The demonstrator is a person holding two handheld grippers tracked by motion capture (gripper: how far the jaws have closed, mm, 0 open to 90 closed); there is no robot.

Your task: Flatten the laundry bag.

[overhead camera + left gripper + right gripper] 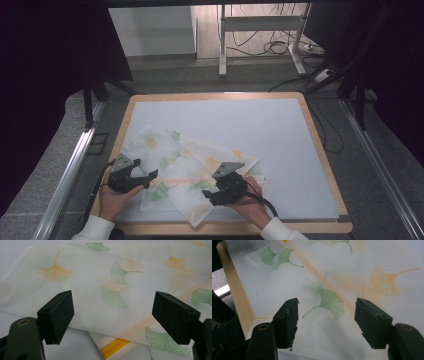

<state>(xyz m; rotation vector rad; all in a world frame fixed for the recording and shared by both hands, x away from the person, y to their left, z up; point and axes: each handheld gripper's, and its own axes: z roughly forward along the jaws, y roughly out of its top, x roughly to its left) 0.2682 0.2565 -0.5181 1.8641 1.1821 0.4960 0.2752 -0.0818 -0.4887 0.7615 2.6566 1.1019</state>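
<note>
Grey floor (45, 150) all round, dark curtains to either side, a white desk frame (260, 22) with loose cables (280, 47) at the back. Nearer, a wood-edged table (320, 145) under a pale mat (260, 125), with a thin white cloth (185, 165) printed in green and orange ginkgo leaves lying rumpled at the near left — a yellow stripe (113, 346) peeking from a lower fold. Left gripper (147, 179) at the cloth's left edge, right gripper (209, 198) over its near part — both with jaws spread wide, gripping nothing.
</note>
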